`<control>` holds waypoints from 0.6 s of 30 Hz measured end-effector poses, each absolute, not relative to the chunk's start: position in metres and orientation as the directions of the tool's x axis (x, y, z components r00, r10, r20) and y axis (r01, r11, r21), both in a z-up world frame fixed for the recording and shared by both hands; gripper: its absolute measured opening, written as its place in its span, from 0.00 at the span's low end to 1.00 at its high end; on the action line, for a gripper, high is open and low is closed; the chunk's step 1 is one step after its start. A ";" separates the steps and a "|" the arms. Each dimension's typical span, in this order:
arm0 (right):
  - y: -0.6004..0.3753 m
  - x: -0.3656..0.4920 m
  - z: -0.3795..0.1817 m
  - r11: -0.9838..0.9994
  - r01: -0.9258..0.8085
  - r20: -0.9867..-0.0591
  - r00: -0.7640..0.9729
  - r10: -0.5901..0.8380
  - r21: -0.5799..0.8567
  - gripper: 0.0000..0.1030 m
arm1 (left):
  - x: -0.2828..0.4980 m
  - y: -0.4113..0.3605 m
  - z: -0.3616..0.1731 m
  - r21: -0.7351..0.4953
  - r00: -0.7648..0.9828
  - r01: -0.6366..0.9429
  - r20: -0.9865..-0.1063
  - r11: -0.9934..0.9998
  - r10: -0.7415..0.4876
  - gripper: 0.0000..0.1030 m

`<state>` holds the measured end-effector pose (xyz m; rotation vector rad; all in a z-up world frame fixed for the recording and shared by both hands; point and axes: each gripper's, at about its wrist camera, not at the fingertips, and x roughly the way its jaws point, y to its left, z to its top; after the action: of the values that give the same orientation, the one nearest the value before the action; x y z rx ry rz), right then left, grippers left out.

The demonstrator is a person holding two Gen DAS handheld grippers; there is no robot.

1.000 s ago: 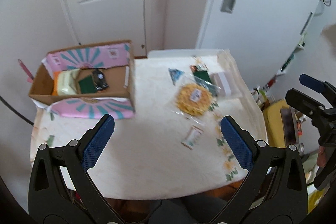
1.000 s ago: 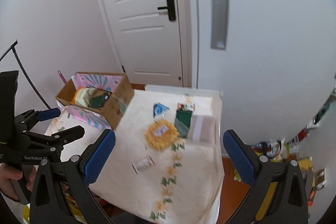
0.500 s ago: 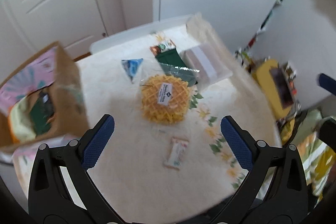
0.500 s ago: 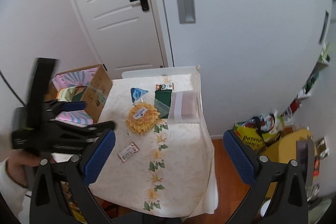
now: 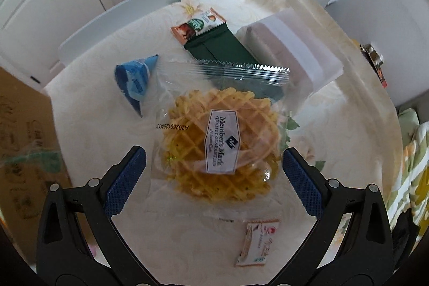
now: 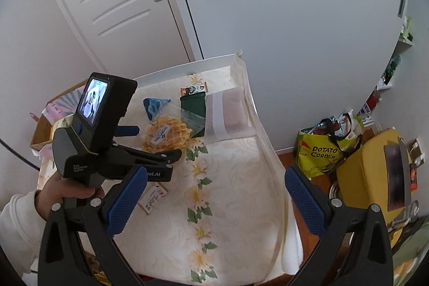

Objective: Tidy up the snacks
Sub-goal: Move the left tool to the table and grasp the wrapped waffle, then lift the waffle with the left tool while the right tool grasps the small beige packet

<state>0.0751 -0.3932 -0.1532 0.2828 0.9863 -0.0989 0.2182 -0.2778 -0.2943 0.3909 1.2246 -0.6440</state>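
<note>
In the left wrist view, the left gripper [image 5: 213,173] has its blue-padded fingers [image 5: 124,180] spread wide and empty, one on each side of the round yellow waffle snack in a clear plastic wrapper [image 5: 221,144], which lies in the middle of the frame on the bench covered with a cream flowered cloth [image 5: 88,98]. I judge the step in hand is the approach to this waffle snack; the next move calls for lowering and closing on the crinkly wrapper, which looks light and may slip. Its wrapper overlaps a dark green flat packet [image 5: 217,48] at upper centre; a blue triangular packet [image 5: 134,79] lies just beside it at left, a small white sachet [image 5: 257,244] at lower right. The brown cardboard box [image 5: 24,141] is at the left edge. In the right wrist view, the right gripper [image 6: 213,203] is also open, holding nothing, above the bench's near part, while the waffle snack [image 6: 167,136] is at centre left.
</note>
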 end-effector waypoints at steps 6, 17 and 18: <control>-0.393 0.086 -0.163 0.952 0.231 -0.841 0.539 0.045 0.199 0.99 | 0.226 -0.286 -0.303 -0.074 0.173 0.671 -0.952 0.737 -0.253 0.85; -0.396 0.088 -0.171 0.946 0.252 -0.854 0.519 0.046 0.204 0.99 | 0.220 -0.280 -0.290 -0.050 0.207 0.685 -0.943 0.727 -0.260 0.75; -0.396 0.088 -0.171 0.947 0.249 -0.853 0.520 0.047 0.204 0.99 | 0.219 -0.279 -0.286 -0.050 0.214 0.683 -0.940 0.729 -0.265 0.75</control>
<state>0.0883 -0.3959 -0.1706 0.3197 1.0216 -0.1238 0.2193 -0.2788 -0.2862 0.4200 1.1839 -0.6842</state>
